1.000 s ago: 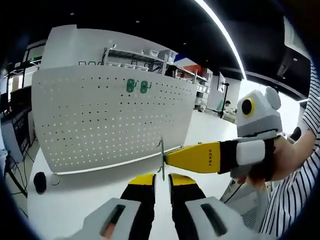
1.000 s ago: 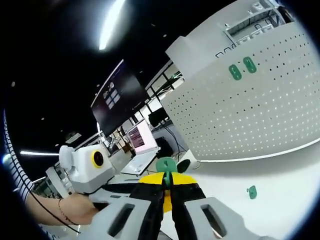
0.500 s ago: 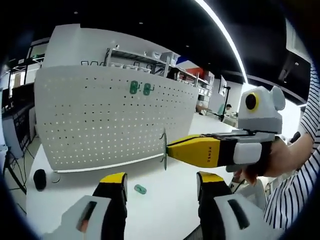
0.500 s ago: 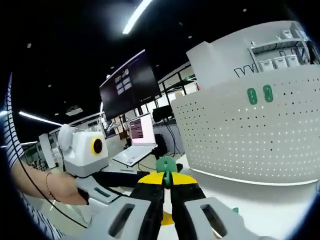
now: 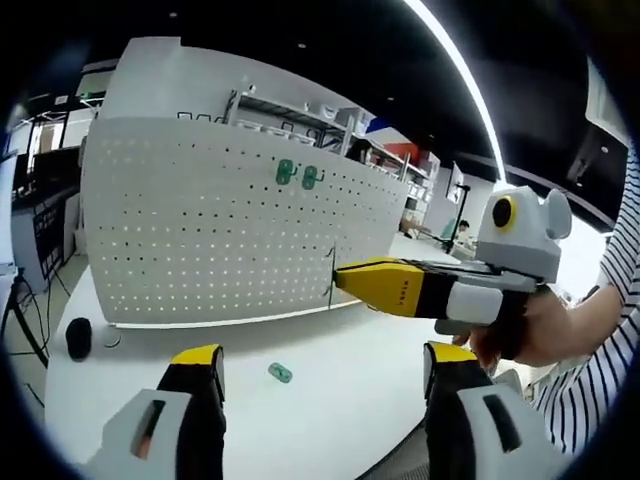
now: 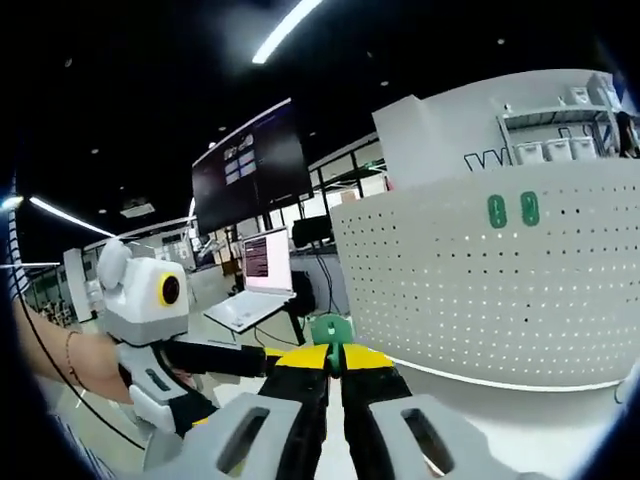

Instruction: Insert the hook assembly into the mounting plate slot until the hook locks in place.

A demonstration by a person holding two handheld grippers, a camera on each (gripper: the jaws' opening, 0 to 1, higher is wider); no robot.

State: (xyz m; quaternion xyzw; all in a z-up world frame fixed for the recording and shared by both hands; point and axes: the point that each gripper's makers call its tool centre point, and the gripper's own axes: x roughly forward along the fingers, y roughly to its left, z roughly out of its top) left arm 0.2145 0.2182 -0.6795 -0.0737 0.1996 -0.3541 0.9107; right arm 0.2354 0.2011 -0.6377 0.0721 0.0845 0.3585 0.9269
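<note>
The white perforated mounting plate (image 5: 220, 240) (image 6: 480, 290) stands upright on the white table (image 5: 330, 400). Two green hooks (image 5: 298, 175) (image 6: 510, 210) hang near its top edge. My right gripper (image 6: 334, 355) is shut on a green hook assembly (image 6: 330, 330) held in the air, apart from the plate. In the left gripper view it reaches in from the right (image 5: 340, 278), with the hook (image 5: 332, 280) seen edge-on at its yellow tips. My left gripper (image 5: 322, 365) stands wide open with nothing between its fingers. A loose green piece (image 5: 280, 373) lies on the table.
A black round object (image 5: 78, 338) lies at the table's left, beside the plate. A person's hand and striped sleeve (image 5: 600, 330) hold the right gripper. Behind, an open laptop (image 6: 250, 290) and a large dark screen (image 6: 250, 175) stand left of the plate. Shelving (image 5: 290, 110) rises behind it.
My left gripper's jaws, nearly together around the hook a second ago, have spread wide apart and dropped away. The right gripper keeps the hook and has risen slightly against the plate.
</note>
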